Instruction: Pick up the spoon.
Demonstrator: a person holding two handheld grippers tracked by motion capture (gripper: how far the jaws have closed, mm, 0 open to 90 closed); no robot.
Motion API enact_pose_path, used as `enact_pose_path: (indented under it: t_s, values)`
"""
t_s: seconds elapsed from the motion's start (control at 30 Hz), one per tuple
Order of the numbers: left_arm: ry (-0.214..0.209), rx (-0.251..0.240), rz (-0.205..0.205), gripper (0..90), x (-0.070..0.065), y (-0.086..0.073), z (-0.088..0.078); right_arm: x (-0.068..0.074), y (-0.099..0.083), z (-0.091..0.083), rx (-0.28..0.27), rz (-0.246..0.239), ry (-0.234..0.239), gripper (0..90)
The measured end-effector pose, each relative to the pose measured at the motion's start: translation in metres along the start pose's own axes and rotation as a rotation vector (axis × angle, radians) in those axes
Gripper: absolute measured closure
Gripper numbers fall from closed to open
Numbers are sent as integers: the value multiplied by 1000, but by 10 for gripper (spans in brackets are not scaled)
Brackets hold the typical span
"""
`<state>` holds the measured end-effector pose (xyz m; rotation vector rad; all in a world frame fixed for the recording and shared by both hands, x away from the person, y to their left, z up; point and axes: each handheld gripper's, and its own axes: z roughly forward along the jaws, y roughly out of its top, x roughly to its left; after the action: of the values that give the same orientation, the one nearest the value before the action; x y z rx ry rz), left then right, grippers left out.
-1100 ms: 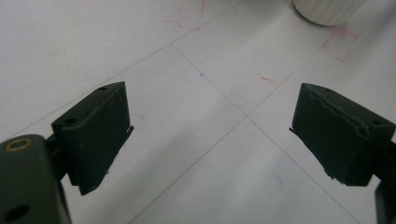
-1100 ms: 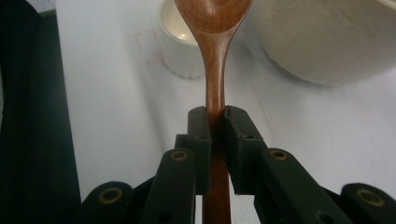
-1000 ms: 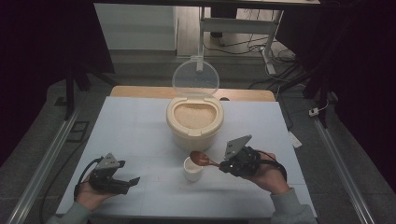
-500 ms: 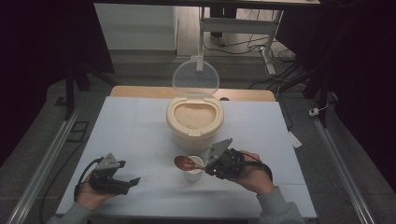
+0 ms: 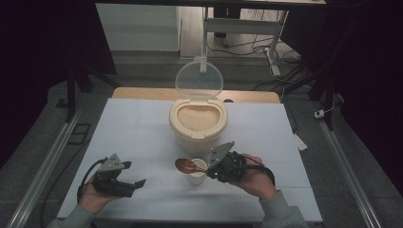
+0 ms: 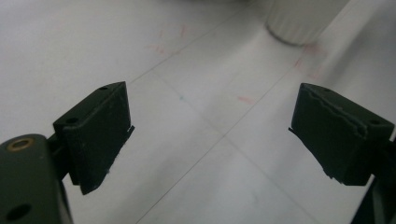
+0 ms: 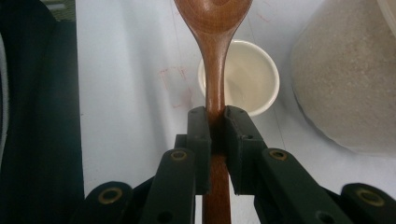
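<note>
Holding a wooden spoon (image 7: pixel 215 56) by the handle: right gripper (image 5: pixel 215 169), jaws clamped on both sides of the shaft; bowl end cut off at the top edge of the right gripper view, contents not discernible. Reaching over a small white cup (image 5: pixel 196 172) on the pale tabletop (image 5: pixel 138 128), spoon bowl just past the cup's left rim in the high view. Resting low at front left, well apart: left gripper (image 5: pixel 135 185), jaws spread wide with nothing between. Standing behind the cup: cream rice bin (image 5: pixel 197 124), clear lid (image 5: pixel 199 79) raised upright, grain filling it; cup base cropped in the left gripper view
</note>
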<state>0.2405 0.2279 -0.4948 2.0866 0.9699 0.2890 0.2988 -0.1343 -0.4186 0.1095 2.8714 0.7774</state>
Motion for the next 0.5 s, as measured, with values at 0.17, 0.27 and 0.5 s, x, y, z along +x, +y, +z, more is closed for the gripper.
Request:
enact_pose_path:
  t_s: [0.17, 0.27, 0.5]
  values:
    - [-18, -24, 23, 127, -6, 17, -4, 0, 1, -1, -3, 3, -4, 808]
    - [-28, -35, 55, 129, -14, 31, -6, 1, 1, -4, -6, 8, -12, 808]
    - [-55, -57, 136, 135, -35, 60, -12, 2, 4, -1, 6, -5, -16, 808]
